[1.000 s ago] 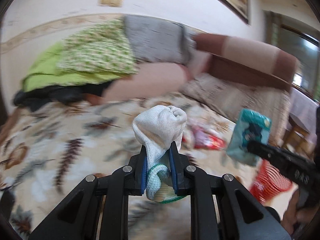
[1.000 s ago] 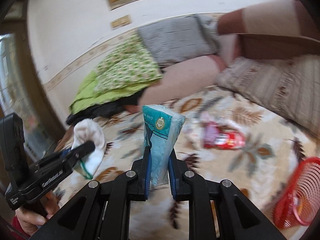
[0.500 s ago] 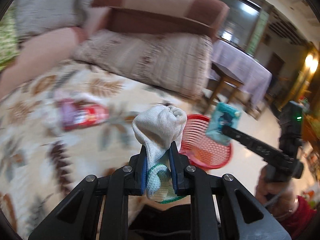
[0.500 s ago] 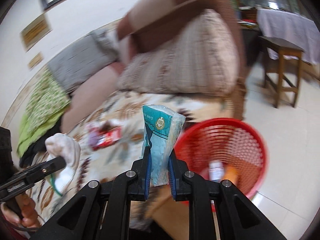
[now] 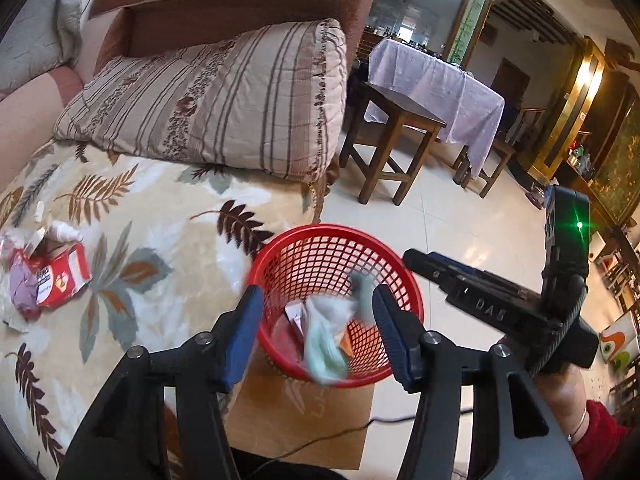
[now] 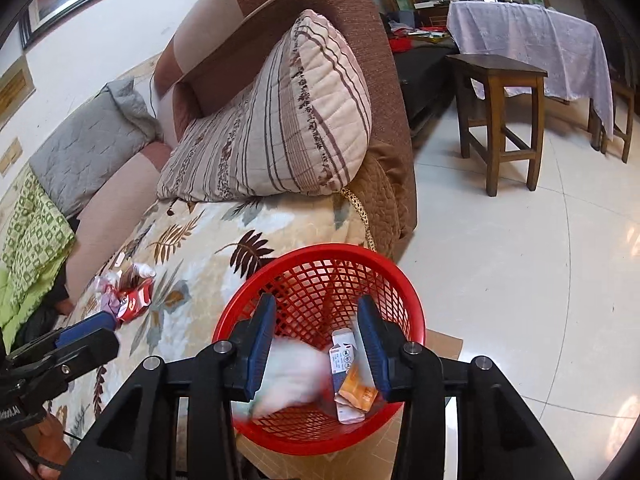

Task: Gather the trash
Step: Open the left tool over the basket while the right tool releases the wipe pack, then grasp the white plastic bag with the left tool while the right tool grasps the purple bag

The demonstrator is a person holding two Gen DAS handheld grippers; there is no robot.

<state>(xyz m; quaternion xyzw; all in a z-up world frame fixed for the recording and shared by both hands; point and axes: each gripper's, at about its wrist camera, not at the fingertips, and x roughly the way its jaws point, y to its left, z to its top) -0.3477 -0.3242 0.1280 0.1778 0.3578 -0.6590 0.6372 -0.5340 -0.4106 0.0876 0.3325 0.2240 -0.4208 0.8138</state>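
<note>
A red mesh basket stands on cardboard beside the bed. My left gripper hangs open over it, and the white sock blurs below the fingers, inside the basket. My right gripper is open above the same basket; the white sock shows there as a blur beside a white-and-orange carton. The teal packet is a blur near the basket's right side. A red carton and crumpled wrappers lie on the leaf-patterned blanket.
A striped pillow leans on the brown sofa arm. A wooden stool and a table under a lilac cloth stand on the tiled floor. A cable crosses the cardboard sheet. A hand holds the right gripper.
Both grippers swung from the bed to above the red basket and opened. The sock and the teal packet left the fingers and dropped into the basket.
</note>
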